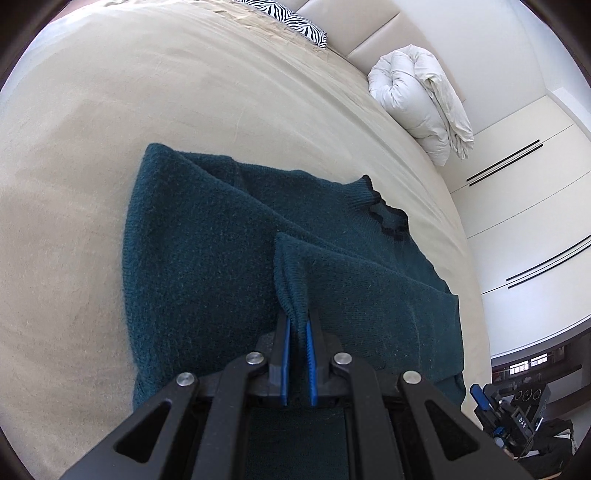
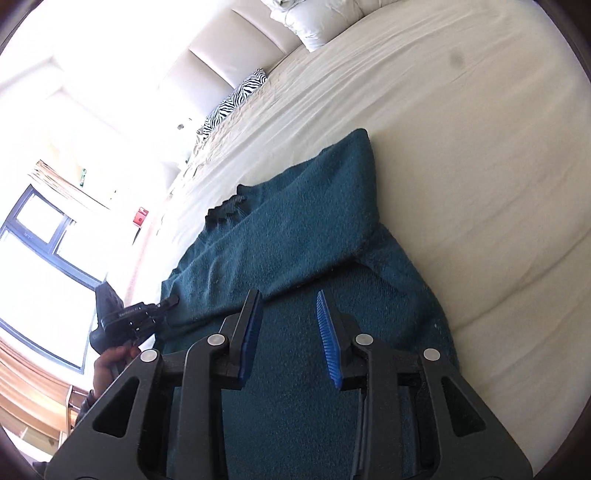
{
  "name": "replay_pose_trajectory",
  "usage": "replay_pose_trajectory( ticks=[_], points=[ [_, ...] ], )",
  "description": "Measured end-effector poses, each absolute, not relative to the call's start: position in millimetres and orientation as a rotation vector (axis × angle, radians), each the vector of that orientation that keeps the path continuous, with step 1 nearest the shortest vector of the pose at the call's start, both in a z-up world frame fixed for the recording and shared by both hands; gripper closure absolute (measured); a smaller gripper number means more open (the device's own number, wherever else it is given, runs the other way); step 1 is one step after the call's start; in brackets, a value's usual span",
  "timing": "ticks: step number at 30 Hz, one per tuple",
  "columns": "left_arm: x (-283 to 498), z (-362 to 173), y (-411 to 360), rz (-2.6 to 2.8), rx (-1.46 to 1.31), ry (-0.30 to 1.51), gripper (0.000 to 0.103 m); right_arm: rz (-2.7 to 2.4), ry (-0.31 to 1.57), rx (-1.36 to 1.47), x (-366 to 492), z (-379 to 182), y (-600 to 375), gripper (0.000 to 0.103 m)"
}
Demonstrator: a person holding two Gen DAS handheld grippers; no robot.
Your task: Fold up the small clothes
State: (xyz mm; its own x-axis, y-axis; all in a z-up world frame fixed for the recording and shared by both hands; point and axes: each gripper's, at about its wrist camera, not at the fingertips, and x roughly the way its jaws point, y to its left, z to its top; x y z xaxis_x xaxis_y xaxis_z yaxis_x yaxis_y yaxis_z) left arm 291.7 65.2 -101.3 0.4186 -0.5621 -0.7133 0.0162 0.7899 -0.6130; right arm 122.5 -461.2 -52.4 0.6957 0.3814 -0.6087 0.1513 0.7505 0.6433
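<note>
A dark teal knitted sweater (image 1: 207,240) lies on the beige bed sheet (image 1: 110,110), its black-trimmed collar (image 1: 388,218) toward the bed's edge and both sleeves folded over the body. My left gripper (image 1: 298,317) is shut on the ribbed cuff of one sleeve (image 1: 291,273), pinched between the blue pads. In the right wrist view the same sweater (image 2: 295,229) fills the middle, and my right gripper (image 2: 290,299) hovers open just above it with nothing between its fingers. The left gripper (image 2: 171,301) shows there at the sweater's left edge, held by a hand (image 2: 110,365).
A rolled white duvet (image 1: 421,107) and a zebra-print pillow (image 1: 291,18) lie by the padded headboard (image 2: 221,62). White wardrobe doors (image 1: 517,206) stand beyond the bed's edge. A window (image 2: 40,266) is at the left of the right wrist view. The right gripper's body (image 1: 506,410) shows low right.
</note>
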Motion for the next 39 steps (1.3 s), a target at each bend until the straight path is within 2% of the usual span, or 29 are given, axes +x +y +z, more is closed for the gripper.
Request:
replay_pose_trajectory(
  ticks=[1, 2, 3, 21, 29, 39],
  points=[
    [291.0, -101.6, 64.7, -0.391, -0.581, 1.087, 0.094, 0.142, 0.791, 0.748, 127.9, -47.5, -467.6, 0.056],
    [289.9, -102.2, 65.3, -0.392, -0.59, 1.082, 0.094, 0.144, 0.768, 0.768, 133.9, -42.4, -474.0, 0.045],
    [288.9, -103.3, 67.2, -0.394, -0.599, 1.079, 0.094, 0.148, 0.752, 0.788, 141.3, -39.0, -479.5, 0.041],
    [286.9, -118.1, 75.5, -0.44, -0.643, 1.07, 0.093, 0.239, 0.878, 1.149, 292.6, -106.1, -567.5, 0.042],
    [289.3, -120.4, 78.9, -0.454, -0.653, 1.071, 0.093, 0.352, 0.958, 1.05, 260.9, -99.4, -540.1, 0.042],
    [289.7, -122.2, 83.4, -0.466, -0.677, 1.072, 0.092, 0.405, 0.928, 1.085, 187.0, -105.8, -530.7, 0.042]
  ],
)
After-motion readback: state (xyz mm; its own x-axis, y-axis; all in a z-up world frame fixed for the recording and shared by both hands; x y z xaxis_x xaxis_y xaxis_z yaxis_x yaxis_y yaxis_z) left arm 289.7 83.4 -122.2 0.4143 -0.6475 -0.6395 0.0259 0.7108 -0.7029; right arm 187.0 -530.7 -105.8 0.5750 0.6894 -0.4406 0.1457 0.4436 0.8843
